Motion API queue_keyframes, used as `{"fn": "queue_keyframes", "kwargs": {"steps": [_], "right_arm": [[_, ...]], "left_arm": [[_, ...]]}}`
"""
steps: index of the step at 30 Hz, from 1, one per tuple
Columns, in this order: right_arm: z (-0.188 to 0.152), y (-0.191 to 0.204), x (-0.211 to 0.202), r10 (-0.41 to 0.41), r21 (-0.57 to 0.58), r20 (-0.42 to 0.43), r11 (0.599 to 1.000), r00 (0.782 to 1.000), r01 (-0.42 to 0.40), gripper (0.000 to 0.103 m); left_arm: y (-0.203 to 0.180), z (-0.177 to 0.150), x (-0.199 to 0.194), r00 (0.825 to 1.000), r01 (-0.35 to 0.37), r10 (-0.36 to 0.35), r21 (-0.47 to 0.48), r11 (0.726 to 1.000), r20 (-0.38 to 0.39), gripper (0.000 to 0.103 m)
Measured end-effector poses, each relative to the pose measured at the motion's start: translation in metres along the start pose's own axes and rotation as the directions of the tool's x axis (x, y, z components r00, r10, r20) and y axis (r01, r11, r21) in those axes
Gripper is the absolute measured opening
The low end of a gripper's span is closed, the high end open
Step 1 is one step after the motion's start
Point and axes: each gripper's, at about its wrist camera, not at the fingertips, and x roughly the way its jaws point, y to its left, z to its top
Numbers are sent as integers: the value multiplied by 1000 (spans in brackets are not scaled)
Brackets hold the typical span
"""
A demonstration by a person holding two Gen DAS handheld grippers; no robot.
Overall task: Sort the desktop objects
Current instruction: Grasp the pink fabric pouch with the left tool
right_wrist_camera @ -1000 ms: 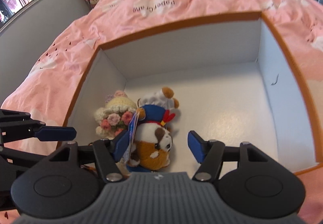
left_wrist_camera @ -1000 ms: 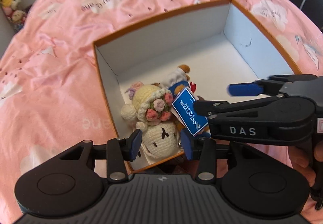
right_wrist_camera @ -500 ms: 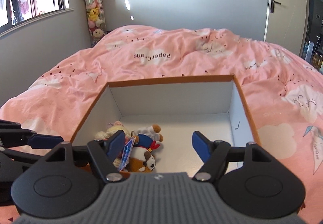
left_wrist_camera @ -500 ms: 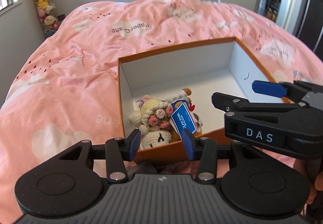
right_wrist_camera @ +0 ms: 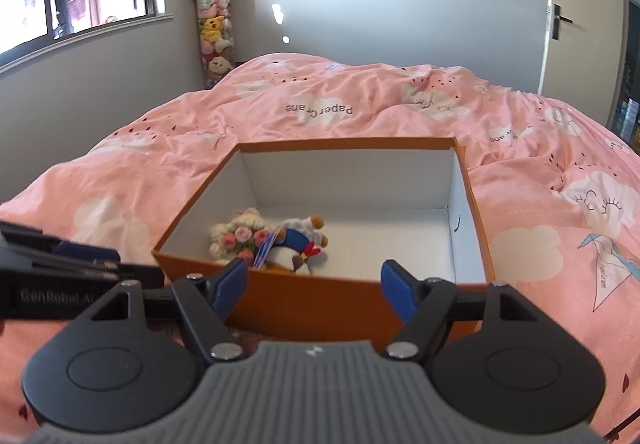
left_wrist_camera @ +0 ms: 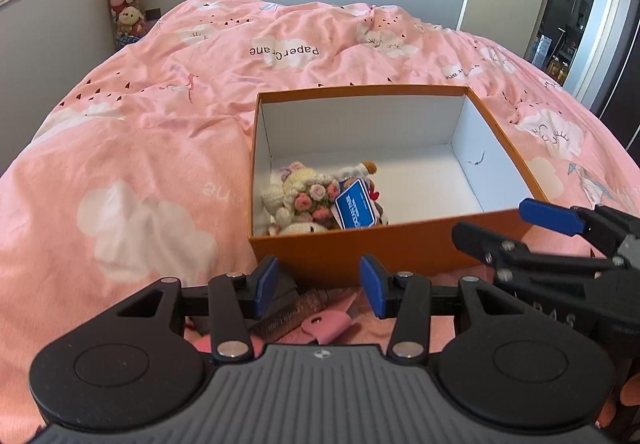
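An orange box (left_wrist_camera: pixel 384 244) with white inside lies on the pink bed; it also shows in the right wrist view (right_wrist_camera: pixel 320 304). Inside at its near left lie a cream crocheted doll with pink flowers (left_wrist_camera: pixel 304 196) (right_wrist_camera: pixel 240 236) and a plush in blue with a blue tag (left_wrist_camera: pixel 356 204) (right_wrist_camera: pixel 300 244). My left gripper (left_wrist_camera: pixel 319 281) is open and empty, just before the box's near wall, above a brown comb-like item (left_wrist_camera: pixel 292 314) and a pink item (left_wrist_camera: pixel 324 326). My right gripper (right_wrist_camera: pixel 312 290) is open and empty, at the near wall too.
The pink duvet (left_wrist_camera: pixel 140 132) covers the bed all round the box. A tower of soft toys (right_wrist_camera: pixel 212 24) stands in the far corner by the window. A door (right_wrist_camera: pixel 580 24) is at the far right.
Both grippers have pulled back and up from over the box's inside to in front of its near wall. Both toys stay in the box. The jaws stay open.
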Motion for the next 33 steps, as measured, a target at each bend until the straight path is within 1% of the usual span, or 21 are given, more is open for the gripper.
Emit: {"fn": "queue_keyframes", "kwargs": {"steps": [2, 3, 4, 7, 9, 14, 18, 20, 22, 26, 27, 29, 30, 31, 32, 33], "right_arm": [[-9, -2, -4, 26, -22, 6, 999, 1000, -26, 74], [-12, -3, -5, 31, -37, -8, 999, 999, -31, 73], [-16, -3, -5, 32, -51, -24, 998, 999, -33, 69], [-28, -6, -2, 65, -54, -97, 996, 993, -71, 58], [-37, -9, 0, 103, -33, -150, 993, 983, -109, 56], [-56, -10, -2, 175, 8, -230, 984, 957, -178, 55], [-63, -9, -6, 210, 7, -277, 976, 938, -216, 55], [-67, -5, -9, 221, -14, -292, 972, 931, -235, 55], [-70, 1, -10, 221, -46, -311, 968, 924, -247, 55], [-76, 8, -15, 201, -89, -342, 965, 918, -245, 54], [-77, 8, -15, 201, -92, -355, 964, 913, -248, 54], [-79, 8, -16, 205, -93, -373, 962, 905, -256, 54], [-80, 8, -16, 212, -89, -384, 960, 899, -265, 54], [-82, 9, -16, 221, -80, -398, 958, 890, -274, 54], [-83, 8, -15, 233, -66, -413, 956, 880, -285, 53], [-85, 8, -14, 249, -53, -430, 953, 868, -299, 52]], "left_arm": [[0, -4, -4, 1000, 15, -15, 8, 1000, -14, 53], [1, -8, -5, 999, 22, -22, 6, 1000, -23, 53], [2, -11, -6, 999, 30, -29, 5, 1000, -35, 53], [5, -22, -7, 995, 57, -57, -1, 998, -82, 53], [6, -29, -8, 990, 82, -82, -2, 997, -111, 53], [4, -47, -11, 974, 149, -145, 11, 989, -172, 53], [3, -57, -12, 955, 192, -179, 31, 981, -236, 53], [0, -64, -13, 947, 207, -187, 52, 977, -259, 53], [-6, -70, -14, 940, 225, -192, 93, 970, -281, 53], [-22, -83, -18, 930, 261, -185, 217, 941, -317, 53], [-26, -85, -18, 932, 259, -176, 244, 935, -317, 53], [-32, -87, -19, 945, 232, -141, 299, 926, -297, 54], [-35, -87, -19, 952, 214, -119, 336, 917, -281, 58], [-38, -88, -20, 961, 193, -96, 379, 905, -261, 61], [-41, -89, -20, 966, 179, -76, 422, 889, -248, 61], [-44, -90, -19, 966, 180, -70, 459, 870, -248, 62]]}}
